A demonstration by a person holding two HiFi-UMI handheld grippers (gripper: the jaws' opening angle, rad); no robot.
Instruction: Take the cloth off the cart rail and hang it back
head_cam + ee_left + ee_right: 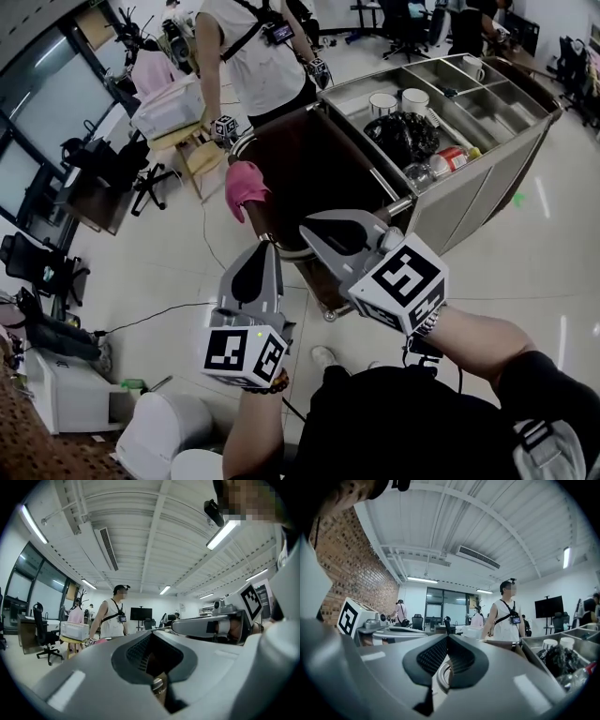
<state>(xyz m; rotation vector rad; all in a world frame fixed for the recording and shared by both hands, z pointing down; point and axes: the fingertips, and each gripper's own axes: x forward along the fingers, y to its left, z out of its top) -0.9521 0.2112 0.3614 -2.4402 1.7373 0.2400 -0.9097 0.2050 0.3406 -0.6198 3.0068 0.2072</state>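
A pink cloth [246,186] hangs over the rail [265,238] at the near end of the steel cart [487,178]; in the left gripper view the cloth [99,640] is a small pink patch. Just short of that rail my left gripper [263,247] is shut with nothing in it, its jaws meeting at the tip [150,632]. To its right, close to the rail, my right gripper [307,229] is also shut and empty [447,637]. Neither gripper touches the cloth.
A person in a white sleeveless top [253,56] stands behind the cart and holds grippers too [223,127]. The cart top carries white cups [382,101], a black bag [403,136] and bottles [445,159]. A stool with a plastic box [173,108] stands left, and a white bin [164,427] is near my feet.
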